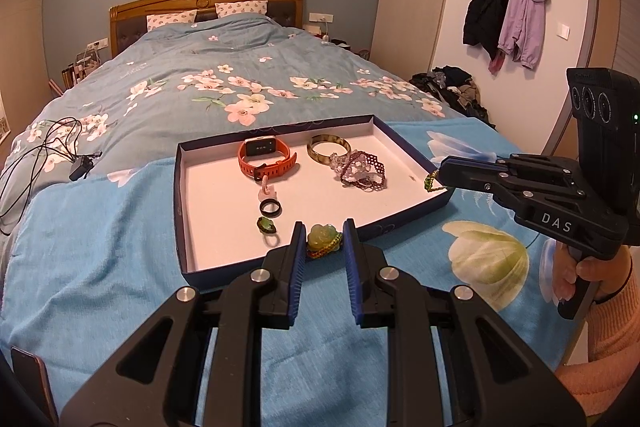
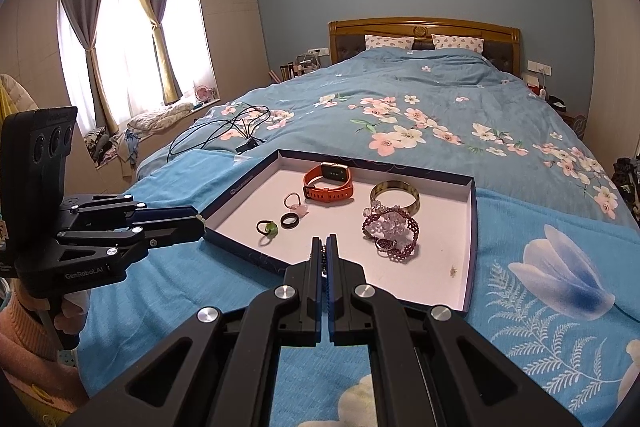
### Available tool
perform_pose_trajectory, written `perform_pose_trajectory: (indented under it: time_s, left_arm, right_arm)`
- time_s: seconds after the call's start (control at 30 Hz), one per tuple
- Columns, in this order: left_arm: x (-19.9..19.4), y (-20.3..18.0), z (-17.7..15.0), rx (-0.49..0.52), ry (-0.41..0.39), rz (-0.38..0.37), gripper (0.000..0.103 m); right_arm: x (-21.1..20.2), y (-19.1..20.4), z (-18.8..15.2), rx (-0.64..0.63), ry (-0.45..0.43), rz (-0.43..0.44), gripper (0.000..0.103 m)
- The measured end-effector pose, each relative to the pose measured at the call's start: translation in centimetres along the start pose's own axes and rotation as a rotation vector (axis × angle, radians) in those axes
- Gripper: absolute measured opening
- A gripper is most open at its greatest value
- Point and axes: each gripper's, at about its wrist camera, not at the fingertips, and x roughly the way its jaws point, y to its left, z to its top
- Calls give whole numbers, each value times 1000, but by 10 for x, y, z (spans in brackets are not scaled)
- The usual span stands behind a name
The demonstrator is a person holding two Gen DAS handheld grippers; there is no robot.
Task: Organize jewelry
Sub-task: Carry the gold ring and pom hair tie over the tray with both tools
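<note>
My left gripper (image 1: 323, 241) stands open, the pale green carved flower pendant on its green-and-red cord (image 1: 321, 241) lying untouched between the pads at the white-lined, navy shallow tray's (image 1: 182, 211) 6 o'clock edge. I should close gently on the stone, not the cord. My right gripper (image 2: 324, 247) is pinched tight on a thin beaded strand (image 2: 323, 254) at the tray's 4 o'clock rim.

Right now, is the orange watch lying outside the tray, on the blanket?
No: the orange watch lies inside the tray, on its white floor near the far wall, beside the gold bangle.
</note>
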Motion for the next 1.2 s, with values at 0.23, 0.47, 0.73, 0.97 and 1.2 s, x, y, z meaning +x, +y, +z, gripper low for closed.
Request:
perform_pose_trajectory:
  time_s: [0.23, 0.47, 0.73, 0.97, 1.2]
  left_arm:
    - [1, 4, 3, -5, -5, 5, 19]
    - [3, 4, 4, -5, -5, 9, 19]
    - [8, 7, 7, -12, -4, 14, 19]
    - [13, 10, 8, -16, 0, 21, 19]
    - [21, 15, 10, -27, 8, 26, 19]
  right_arm:
    - [1, -1, 1, 0, 0, 0, 1]
    - [1, -1, 2, -1, 1, -1, 1]
    - [2, -2, 3, 2, 1, -1, 1]
    - [9, -5, 7, 7, 6, -1, 1]
    - [18, -11, 8, 18, 16, -1, 1]
